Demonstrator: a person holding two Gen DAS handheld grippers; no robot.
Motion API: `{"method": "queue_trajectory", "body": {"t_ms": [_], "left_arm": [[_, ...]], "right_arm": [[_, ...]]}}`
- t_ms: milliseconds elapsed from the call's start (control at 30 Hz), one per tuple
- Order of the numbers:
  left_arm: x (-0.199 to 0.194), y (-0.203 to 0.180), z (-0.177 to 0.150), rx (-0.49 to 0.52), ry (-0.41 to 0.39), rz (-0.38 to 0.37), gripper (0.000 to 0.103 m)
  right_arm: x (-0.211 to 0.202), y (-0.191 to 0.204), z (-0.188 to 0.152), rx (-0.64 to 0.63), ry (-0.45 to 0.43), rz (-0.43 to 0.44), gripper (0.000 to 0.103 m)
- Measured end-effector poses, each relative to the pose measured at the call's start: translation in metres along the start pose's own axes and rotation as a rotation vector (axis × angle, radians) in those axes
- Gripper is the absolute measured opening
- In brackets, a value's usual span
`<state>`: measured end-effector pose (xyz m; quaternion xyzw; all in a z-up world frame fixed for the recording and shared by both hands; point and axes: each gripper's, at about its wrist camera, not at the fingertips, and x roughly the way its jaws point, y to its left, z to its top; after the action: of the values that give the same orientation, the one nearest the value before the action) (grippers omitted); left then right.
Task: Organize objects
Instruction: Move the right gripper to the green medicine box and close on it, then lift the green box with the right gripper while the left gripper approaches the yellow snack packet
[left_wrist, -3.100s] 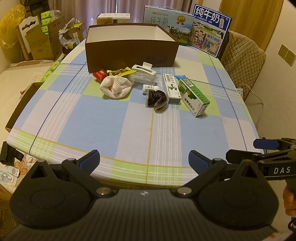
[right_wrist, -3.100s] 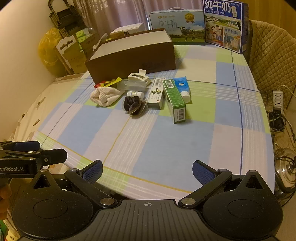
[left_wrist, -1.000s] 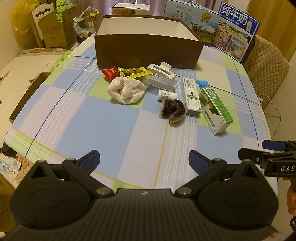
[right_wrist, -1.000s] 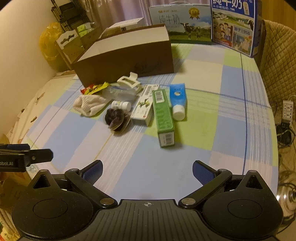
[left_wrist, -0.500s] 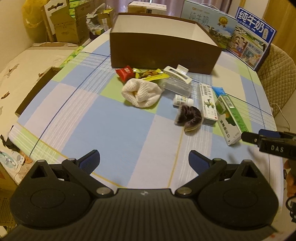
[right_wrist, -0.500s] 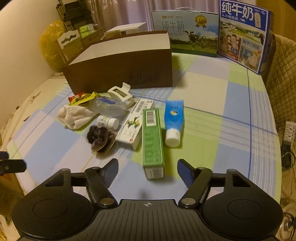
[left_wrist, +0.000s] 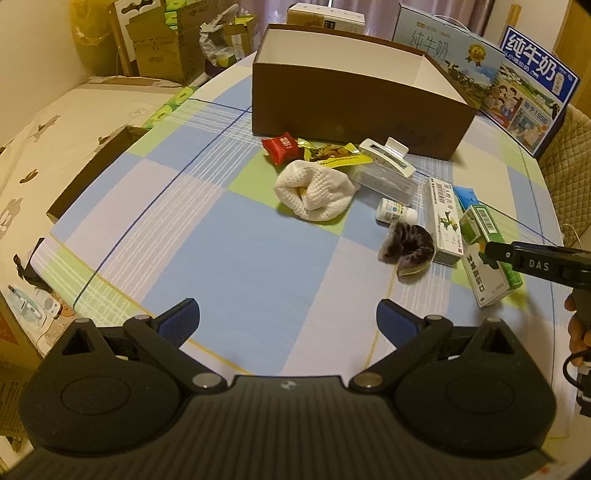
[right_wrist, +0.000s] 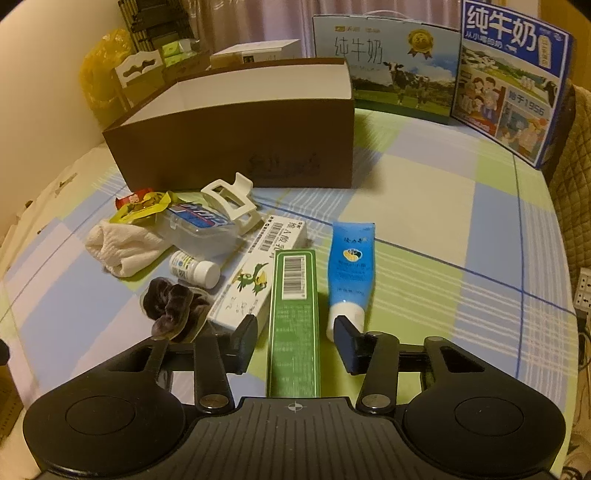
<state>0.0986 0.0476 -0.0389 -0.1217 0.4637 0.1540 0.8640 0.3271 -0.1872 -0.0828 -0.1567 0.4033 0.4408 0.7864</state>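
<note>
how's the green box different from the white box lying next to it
The green box is plain green with a barcode label on top; the white box carries a green bird picture. The green box lies between the right tool's jaws, which have just been closing; the white box lies outside them. Both are long cartons lying flat, side by side on the checked tablecloth.

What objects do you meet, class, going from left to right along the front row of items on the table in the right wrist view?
Dark scrunchie → white medicine box → green box, lying between the right gripper fingers → blue tube.
</note>
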Motion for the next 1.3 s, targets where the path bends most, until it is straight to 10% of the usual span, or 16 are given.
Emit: {"method": "queue_trajectory", "body": {"t_ms": [633,1300], "left_arm": [[0.014,-0.008,0.008,0.026,-0.027,0.020,0.097],[0.097,-0.051,0.101,0.488,-0.116,-0.014,0.081]], "right_arm": [[0.009,-0.006,0.001,-0.016,0.019,0.029,0.027],[-0.037,-0.037,0.002,0.248,-0.029,-0.078,0.027]]}}
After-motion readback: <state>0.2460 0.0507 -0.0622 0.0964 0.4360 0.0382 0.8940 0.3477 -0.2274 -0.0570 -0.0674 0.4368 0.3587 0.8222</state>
